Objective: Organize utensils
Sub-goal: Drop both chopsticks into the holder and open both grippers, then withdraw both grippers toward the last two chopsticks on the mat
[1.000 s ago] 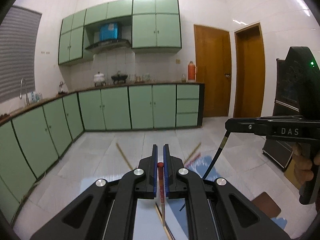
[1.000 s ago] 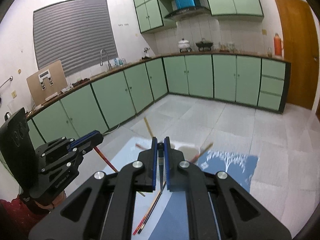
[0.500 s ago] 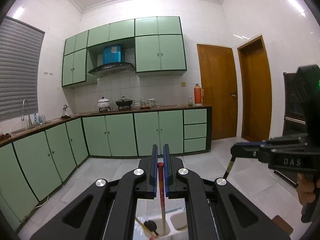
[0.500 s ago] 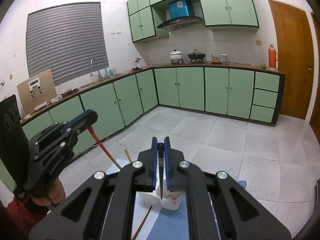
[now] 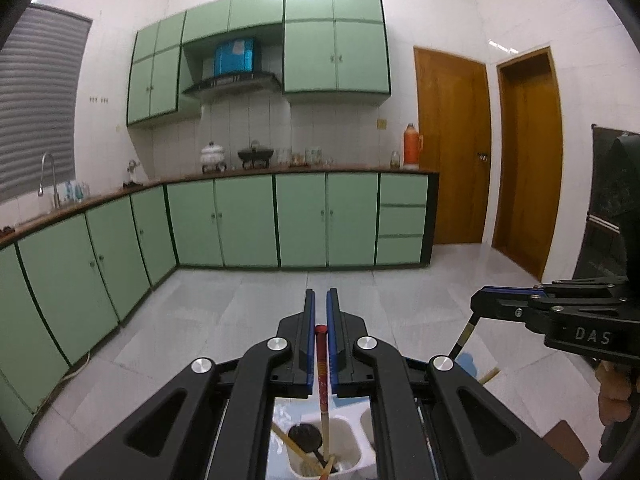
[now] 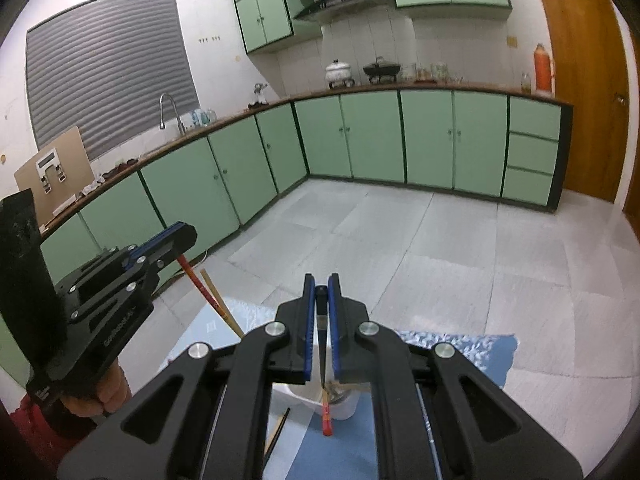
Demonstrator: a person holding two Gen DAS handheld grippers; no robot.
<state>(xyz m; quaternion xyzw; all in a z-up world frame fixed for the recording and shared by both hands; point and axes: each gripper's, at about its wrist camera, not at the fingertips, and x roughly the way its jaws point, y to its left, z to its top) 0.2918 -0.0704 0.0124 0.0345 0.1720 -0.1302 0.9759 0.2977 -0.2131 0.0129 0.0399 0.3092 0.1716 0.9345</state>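
- Dangling over the white holder (image 5: 352,446), the red chopstick (image 5: 321,364) is clamped near its top by the left gripper (image 5: 320,312).
- Right gripper (image 6: 321,296) is clamped on a dark chopstick (image 6: 321,344), nearby.
- Both look light, stiff and slick, so I'd pinch near the end.

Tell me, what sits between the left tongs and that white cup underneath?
A red-topped chopstick: clamped in the left tongs, its lower end inside the white cup. The left wrist view shows it.
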